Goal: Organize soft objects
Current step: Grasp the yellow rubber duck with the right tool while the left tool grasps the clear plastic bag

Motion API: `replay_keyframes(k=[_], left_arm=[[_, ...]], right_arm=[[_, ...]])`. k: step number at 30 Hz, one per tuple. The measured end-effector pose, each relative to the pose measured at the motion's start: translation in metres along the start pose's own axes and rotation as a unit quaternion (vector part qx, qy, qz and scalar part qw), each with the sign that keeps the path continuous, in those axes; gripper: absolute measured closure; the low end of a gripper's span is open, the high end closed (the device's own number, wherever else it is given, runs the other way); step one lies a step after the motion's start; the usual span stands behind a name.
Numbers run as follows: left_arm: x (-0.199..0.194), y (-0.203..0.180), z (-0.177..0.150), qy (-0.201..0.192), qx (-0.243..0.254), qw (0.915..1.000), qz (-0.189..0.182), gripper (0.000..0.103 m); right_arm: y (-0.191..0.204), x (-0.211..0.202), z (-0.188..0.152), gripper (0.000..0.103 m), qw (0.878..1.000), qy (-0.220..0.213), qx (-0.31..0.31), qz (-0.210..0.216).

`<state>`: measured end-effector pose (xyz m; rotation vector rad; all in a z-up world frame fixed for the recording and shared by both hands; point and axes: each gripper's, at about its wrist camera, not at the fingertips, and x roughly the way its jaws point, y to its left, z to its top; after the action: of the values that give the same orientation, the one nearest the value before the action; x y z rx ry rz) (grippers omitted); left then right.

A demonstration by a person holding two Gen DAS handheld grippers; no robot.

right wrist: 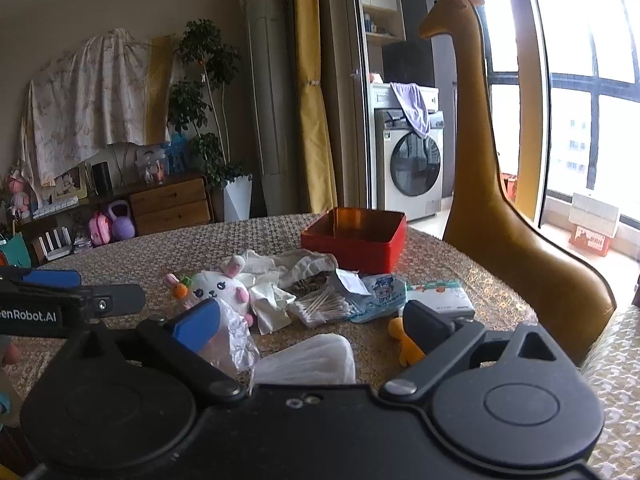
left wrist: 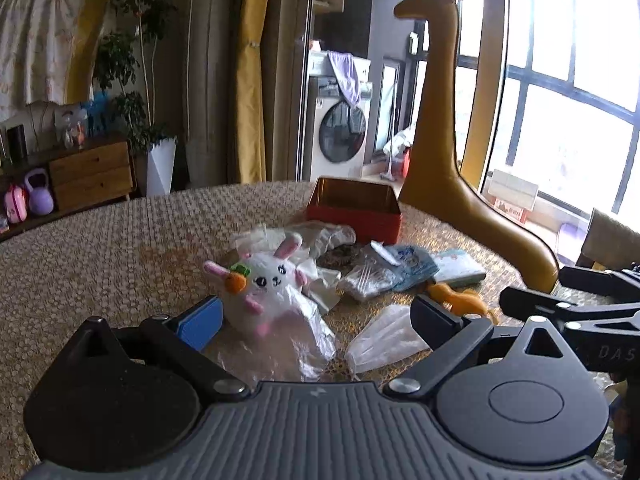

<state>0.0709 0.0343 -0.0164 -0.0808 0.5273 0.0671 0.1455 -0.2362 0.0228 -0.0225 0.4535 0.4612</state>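
A white plush rabbit [left wrist: 267,289] with pink ears and an orange carrot lies on the table in clear plastic wrap, just ahead of my left gripper [left wrist: 316,322], which is open and empty. The rabbit also shows in the right wrist view [right wrist: 216,291]. My right gripper [right wrist: 312,326] is open and empty, above a folded clear bag [right wrist: 312,360]. An orange plush toy [left wrist: 460,300] lies by the right finger and shows in the right wrist view [right wrist: 406,344]. An open red tin box [left wrist: 354,210] stands behind the pile, seen also from the right [right wrist: 356,240].
A pack of cotton swabs [right wrist: 324,306], a blue printed pouch [right wrist: 380,298], a tissue pack [right wrist: 440,300] and crumpled white cloth [right wrist: 288,266] lie before the box. A tall yellow giraffe figure [right wrist: 480,160] stands at the table's right edge. The left gripper's body [right wrist: 60,304] reaches in from the left.
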Motion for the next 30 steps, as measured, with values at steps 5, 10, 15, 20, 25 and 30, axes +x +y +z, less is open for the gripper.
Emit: replay_keyframes(k=[5,10,15,20,25,30], left_arm=[[0.032,0.009,-0.009,0.053,0.000,0.9986,0.003,0.002],[0.073,0.022,-0.023,0.105,-0.016,0.9943,0.010,0.002],[0.113,0.027,-0.037,0.151,-0.025,0.9881,0.018,0.002],[0.145,0.030,-0.041,0.177,-0.063,0.9816,0.032,0.002],[0.169,0.037,-0.044,0.192,-0.123,0.9707,0.075,0.002],[0.185,0.033,-0.042,0.185,-0.146,0.9668,0.098,0.002]], right_arm=[[-0.013,0.018,-0.005,0.006,1.000,0.028,0.004,0.000],[-0.041,0.044,-0.013,0.006,0.998,0.062,0.001,-0.026],[-0.071,0.074,-0.020,0.007,0.994,0.091,-0.004,-0.055],[-0.099,0.114,-0.024,0.012,0.989,0.126,0.012,-0.080],[-0.108,0.140,-0.031,0.014,0.984,0.154,0.027,-0.081],[-0.111,0.152,-0.038,0.014,0.982,0.172,0.031,-0.072]])
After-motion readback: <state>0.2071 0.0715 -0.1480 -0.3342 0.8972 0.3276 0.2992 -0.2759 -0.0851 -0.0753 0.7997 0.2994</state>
